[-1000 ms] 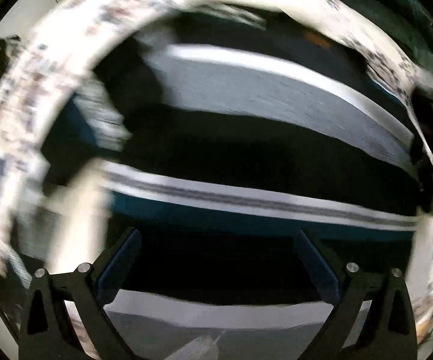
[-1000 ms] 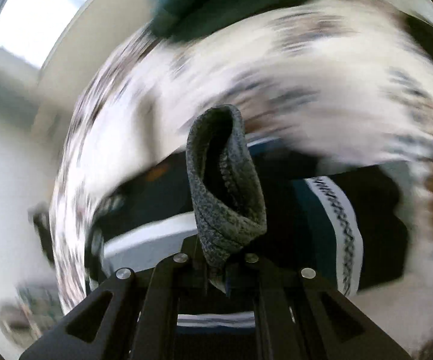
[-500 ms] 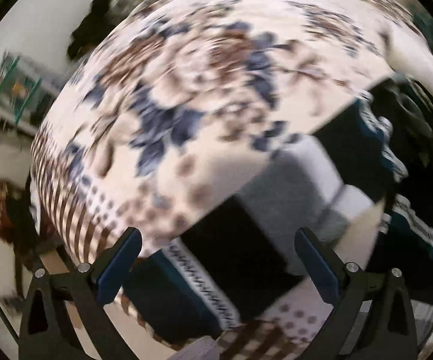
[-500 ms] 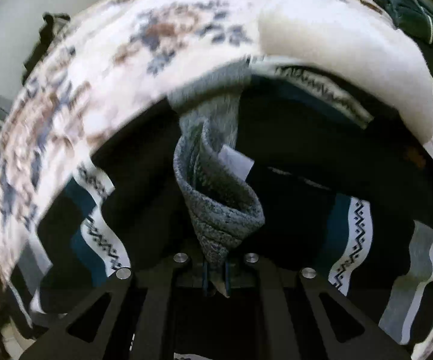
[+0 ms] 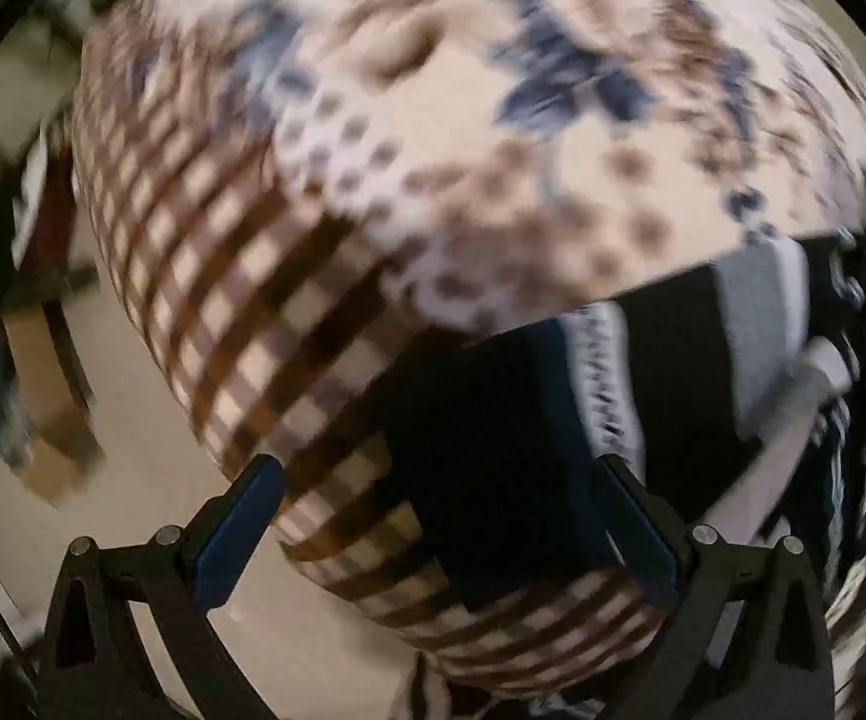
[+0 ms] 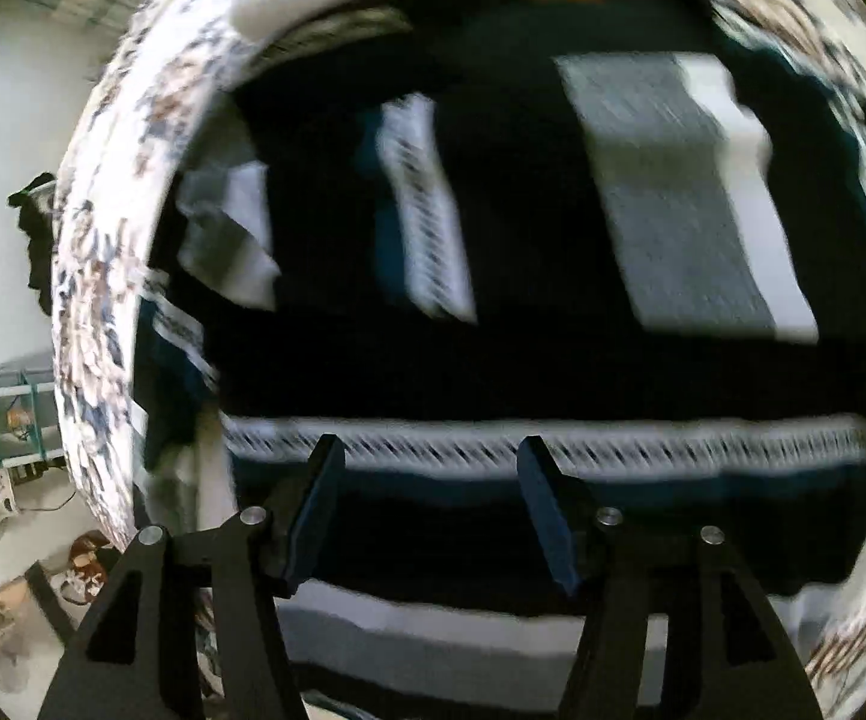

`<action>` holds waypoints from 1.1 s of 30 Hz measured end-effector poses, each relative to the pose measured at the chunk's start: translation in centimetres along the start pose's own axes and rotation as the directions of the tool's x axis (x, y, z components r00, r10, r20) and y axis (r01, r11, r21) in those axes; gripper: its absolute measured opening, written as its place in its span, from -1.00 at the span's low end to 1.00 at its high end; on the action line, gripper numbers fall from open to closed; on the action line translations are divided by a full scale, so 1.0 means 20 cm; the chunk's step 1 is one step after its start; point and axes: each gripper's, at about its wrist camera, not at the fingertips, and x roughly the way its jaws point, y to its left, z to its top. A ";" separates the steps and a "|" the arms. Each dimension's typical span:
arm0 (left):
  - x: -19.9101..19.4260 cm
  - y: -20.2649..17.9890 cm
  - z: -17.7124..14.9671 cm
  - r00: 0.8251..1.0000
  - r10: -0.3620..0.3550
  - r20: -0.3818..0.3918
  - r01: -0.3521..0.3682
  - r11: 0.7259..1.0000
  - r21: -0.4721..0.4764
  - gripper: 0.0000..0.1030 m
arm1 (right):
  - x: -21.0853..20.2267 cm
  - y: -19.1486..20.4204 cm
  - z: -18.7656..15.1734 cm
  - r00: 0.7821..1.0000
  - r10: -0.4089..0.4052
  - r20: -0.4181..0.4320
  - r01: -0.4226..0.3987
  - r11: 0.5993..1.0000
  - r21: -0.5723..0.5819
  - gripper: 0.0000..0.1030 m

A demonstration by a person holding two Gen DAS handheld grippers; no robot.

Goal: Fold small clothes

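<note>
- Our left gripper has its blue-padded jaws wide apart, nothing between them; it hangs over the near edge of the cream bed cover w/ brown check border and blue-brown flowers.
- That checked border curves down and away at lower left; past it we see bare beige floor w/ blurred clutter further left.
- The dark striped knit garment w/ black, teal, grey and white bands lies on the cover; its straight edge runs diagonally from btwn our left fingers up to the right.
- Our right gripper is also parted, less wide, holding nothing, right above the same garment.
- In the right view the garment fills most of the frame, lying mostly flat; a white zigzag-patterned band runs across just beyond the fingertips, a grey-and-white block sits upper right.
- Flowered cover shows as a rim round the garment on the left and top; left of it, white wall and floor w/ a green-framed rack.
- Both views motion-blurred; finer detail we can't tell.
</note>
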 end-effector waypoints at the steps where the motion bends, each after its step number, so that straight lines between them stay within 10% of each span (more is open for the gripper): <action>1: 0.05 0.01 0.01 1.000 0.000 -0.016 0.000 1.000 -0.020 0.99 | 0.02 -0.04 -0.03 1.000 -0.018 -0.014 0.018 1.000 0.014 0.20; 4: 0.13 -0.03 0.06 1.000 0.024 -0.018 -0.025 1.000 -0.020 0.43 | 0.10 -0.12 -0.11 0.990 -0.119 -0.070 0.123 0.991 0.058 0.20; 6: 0.07 -0.12 0.06 0.998 0.047 0.045 -0.049 0.998 0.042 -0.76 | 0.14 -0.11 -0.16 0.985 -0.146 -0.095 0.151 0.987 0.051 0.20; 7: 0.02 -0.17 0.07 0.996 0.044 0.072 -0.049 0.996 0.073 -0.83 | 0.15 -0.09 -0.17 0.982 -0.162 -0.097 0.166 0.985 0.033 0.20; 10: -0.17 -0.20 0.12 0.983 0.005 0.185 -0.018 0.997 0.069 -0.83 | 0.17 0.00 -0.21 0.979 -0.183 -0.085 0.183 0.983 -0.011 0.20; 18: -0.58 -0.05 0.61 0.875 -0.013 0.484 0.011 1.000 0.006 -0.82 | 0.19 0.25 -0.15 0.992 -0.123 -0.034 0.122 0.992 -0.032 0.20; 25: -0.37 0.04 0.84 0.916 -0.127 0.382 0.191 0.972 -0.135 -0.55 | 0.27 0.42 -0.01 0.991 -0.131 -0.027 0.130 0.991 -0.029 0.20; 28: -0.29 0.16 0.77 0.932 -0.122 0.341 0.225 0.933 -0.281 -0.14 | 0.26 0.43 0.03 0.990 -0.140 -0.001 0.139 0.989 -0.056 0.20; 33: -0.14 0.33 0.57 0.925 -0.212 0.317 0.350 0.800 -0.488 0.16 | 0.22 0.33 0.10 0.978 -0.201 0.065 0.200 0.980 0.023 0.46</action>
